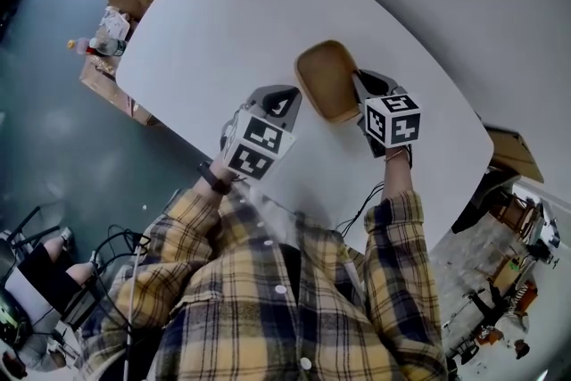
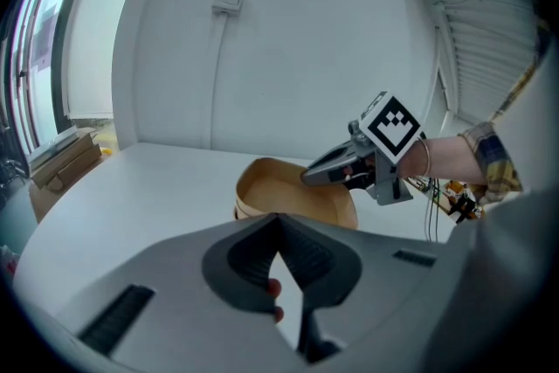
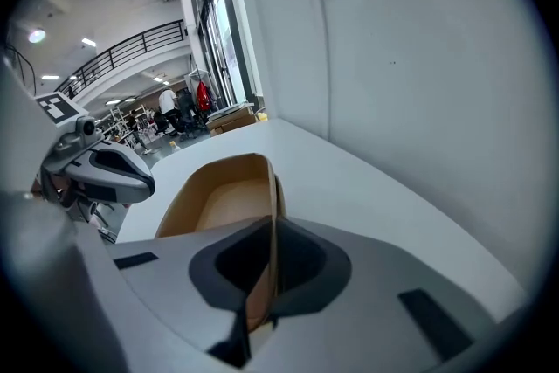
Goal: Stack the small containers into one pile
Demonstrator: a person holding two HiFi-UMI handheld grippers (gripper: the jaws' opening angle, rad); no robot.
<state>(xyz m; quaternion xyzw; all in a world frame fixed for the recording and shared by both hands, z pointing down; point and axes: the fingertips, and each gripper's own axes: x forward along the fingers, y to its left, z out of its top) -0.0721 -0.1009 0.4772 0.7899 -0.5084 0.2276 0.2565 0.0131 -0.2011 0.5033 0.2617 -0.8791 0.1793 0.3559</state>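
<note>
Right gripper view settles the grip: my right tongs (image 3: 272,231) are clamped on the near wall of the brown container (image 3: 218,201), with the thin rim pinched between the two pads. My left tongs (image 2: 279,227) are pressed together with nothing in them. They sit just beside the container, on the side opposite my right tongs, with the tips aimed at its rim but apart from it.

The container is on or just above the white surface (image 1: 205,22); I cannot tell whether its base is fully down. No loose container shows anywhere round it. Low on its outer wall, seen from the left gripper view, runs a line that may be the rim of another one nested beneath, though I cannot be sure.

So I judge the stacking is at or near its last step: seating or squaring what I hold. The next move calls for setting it flat, then parting my right tongs and drawing them back off the rim without tipping the wall. My left tongs are close enough to steady the opposite rim.

Counted: one container shape in sight, two tongs, one surface
</note>
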